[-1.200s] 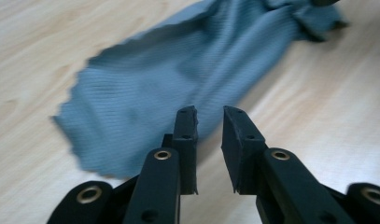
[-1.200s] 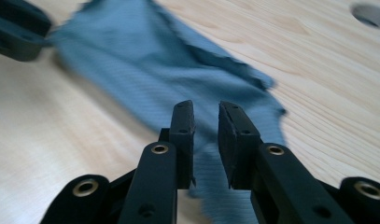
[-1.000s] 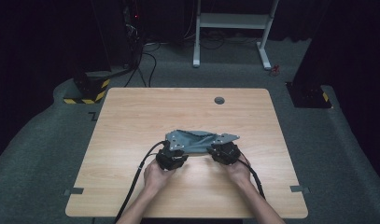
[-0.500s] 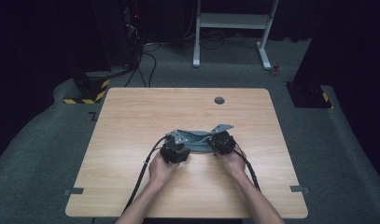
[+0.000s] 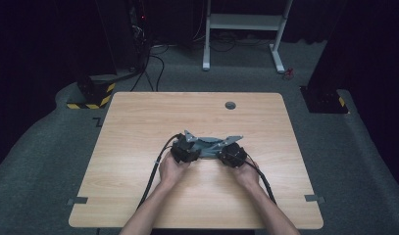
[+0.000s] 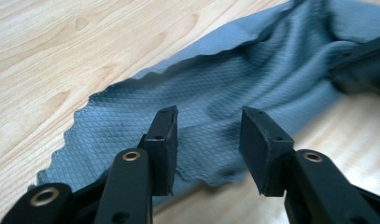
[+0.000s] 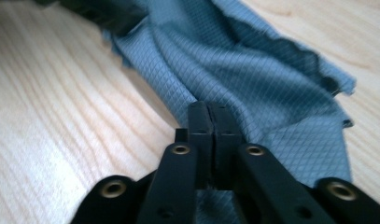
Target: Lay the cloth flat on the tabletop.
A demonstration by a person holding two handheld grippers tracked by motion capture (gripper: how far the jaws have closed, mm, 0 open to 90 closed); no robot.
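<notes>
You are working at a wooden table, with the blue-grey waffle-weave cloth bunched into a narrow band near its middle, stretched between your two grippers. Your right gripper is clenched on the cloth's near edge, pads pressed flat together with fabric pinched between them; keep that pinch firm as your anchor. Your left gripper has just been opening: its jaws stand apart, straddling the scalloped hem without pressing on it. To fold cleanly, I would slide those open jaws along to the cloth's corner, catch a single layer rather than the whole ridge, then close. Lift both ends evenly so the wrinkles between them pull out.
</notes>
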